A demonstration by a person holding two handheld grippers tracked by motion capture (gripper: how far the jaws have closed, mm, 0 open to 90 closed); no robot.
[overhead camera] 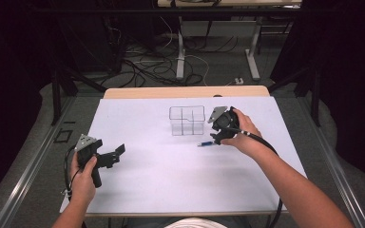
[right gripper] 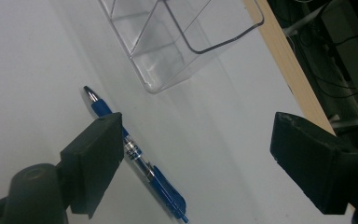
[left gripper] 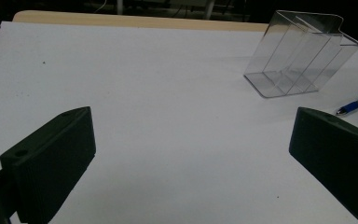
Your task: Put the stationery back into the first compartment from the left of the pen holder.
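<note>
A blue pen (overhead camera: 204, 144) lies flat on the white table cover, just in front of a clear plastic organizer (overhead camera: 187, 120) with several compartments. My right gripper (overhead camera: 217, 137) hangs over the pen with its jaws apart. In the right gripper view the pen (right gripper: 140, 161) runs along the inside of the left jaw, untouched by the pads, and my right gripper (right gripper: 196, 158) is open with the organizer (right gripper: 177, 37) beyond. My left gripper (overhead camera: 116, 154) rests open at the table's left with nothing between its jaws (left gripper: 191, 154); the organizer (left gripper: 298, 56) and pen (left gripper: 356, 103) lie far off.
The white cover (overhead camera: 171, 175) spans the table, with a wooden edge (overhead camera: 185, 91) at the back. Metal rails run along both sides. Table legs and cables sit on the floor beyond the far edge.
</note>
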